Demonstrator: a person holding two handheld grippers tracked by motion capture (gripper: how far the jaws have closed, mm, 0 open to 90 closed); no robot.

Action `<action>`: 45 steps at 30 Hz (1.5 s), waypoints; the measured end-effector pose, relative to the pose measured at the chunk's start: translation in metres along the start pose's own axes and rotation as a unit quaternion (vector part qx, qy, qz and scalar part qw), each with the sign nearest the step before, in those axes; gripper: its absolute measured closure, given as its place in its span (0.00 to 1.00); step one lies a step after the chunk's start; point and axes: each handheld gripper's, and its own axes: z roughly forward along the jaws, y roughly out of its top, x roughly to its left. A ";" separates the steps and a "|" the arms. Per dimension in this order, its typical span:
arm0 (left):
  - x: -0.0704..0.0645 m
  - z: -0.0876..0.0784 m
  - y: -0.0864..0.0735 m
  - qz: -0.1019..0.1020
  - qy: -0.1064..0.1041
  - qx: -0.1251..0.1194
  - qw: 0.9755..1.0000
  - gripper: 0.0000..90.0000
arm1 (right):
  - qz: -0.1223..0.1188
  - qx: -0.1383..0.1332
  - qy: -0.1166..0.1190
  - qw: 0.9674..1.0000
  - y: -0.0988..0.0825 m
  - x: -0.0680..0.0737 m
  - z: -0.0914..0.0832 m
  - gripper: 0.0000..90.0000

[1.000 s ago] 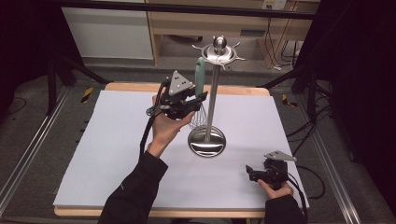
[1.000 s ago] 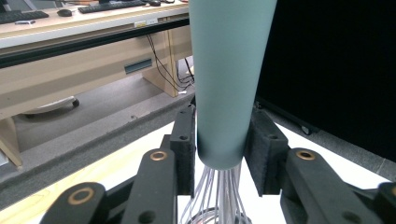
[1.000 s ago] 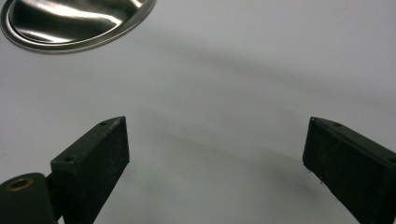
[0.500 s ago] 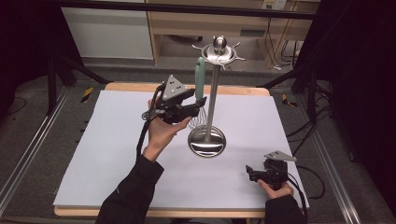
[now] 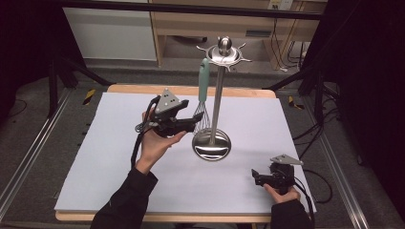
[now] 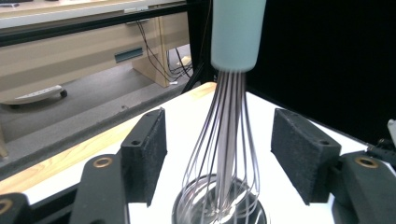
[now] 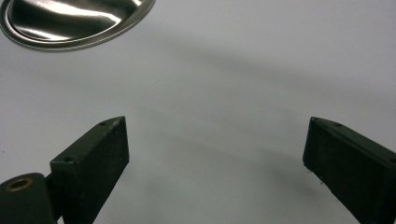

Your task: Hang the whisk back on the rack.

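Your left gripper (image 6: pixel 219 149): jaws spread, whisk (image 6: pixel 224 140) between them, untouched.
Your right gripper (image 7: pixel 215 168): jaws spread, stand base (image 7: pixel 70 23) ahead-left.

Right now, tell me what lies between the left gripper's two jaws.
In the left gripper view, the whisk hangs between the open left gripper, its wire loops clear of both pads. Behind the wires stand the stand and its round base.
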 end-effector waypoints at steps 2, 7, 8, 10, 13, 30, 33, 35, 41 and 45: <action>0.001 -0.003 -0.008 0.003 0.002 0.006 1.000 0.37 | -0.001 0.000 0.000 1.000 0.000 0.000 0.000 0.08; 0.002 -0.008 -0.020 0.003 0.000 0.014 1.000 0.36 | -0.001 0.000 0.001 1.000 0.000 -0.001 0.000 0.08; 0.003 -0.009 -0.024 0.002 0.000 0.016 1.000 0.35 | 0.001 0.001 0.001 1.000 0.000 0.000 0.000 0.08; 0.004 -0.012 -0.030 -0.003 -0.004 0.024 1.000 0.35 | 0.002 0.002 0.000 1.000 0.000 0.000 0.000 0.08; 0.005 -0.014 -0.040 -0.003 -0.005 0.033 0.999 0.35 | 0.005 0.002 0.000 1.000 0.000 0.000 0.000 0.08; 0.029 -0.029 -0.112 -0.016 0.023 0.095 0.995 0.33 | 0.001 0.004 -0.004 1.000 -0.002 -0.002 -0.001 0.08; 0.034 -0.033 -0.124 -0.020 0.027 0.104 0.994 0.33 | 0.002 0.006 -0.006 1.000 -0.002 -0.001 -0.001 0.08; 0.039 -0.036 -0.134 -0.025 0.033 0.111 0.993 0.33 | 0.001 0.004 -0.007 1.000 -0.002 -0.002 0.000 0.08; 0.052 -0.047 -0.156 -0.042 0.055 0.126 0.990 0.30 | -0.002 0.010 -0.016 1.000 -0.003 -0.004 0.000 0.08; 0.064 -0.056 -0.171 -0.059 0.079 0.134 0.986 0.30 | 0.005 0.010 -0.016 1.000 -0.004 -0.007 -0.001 0.08</action>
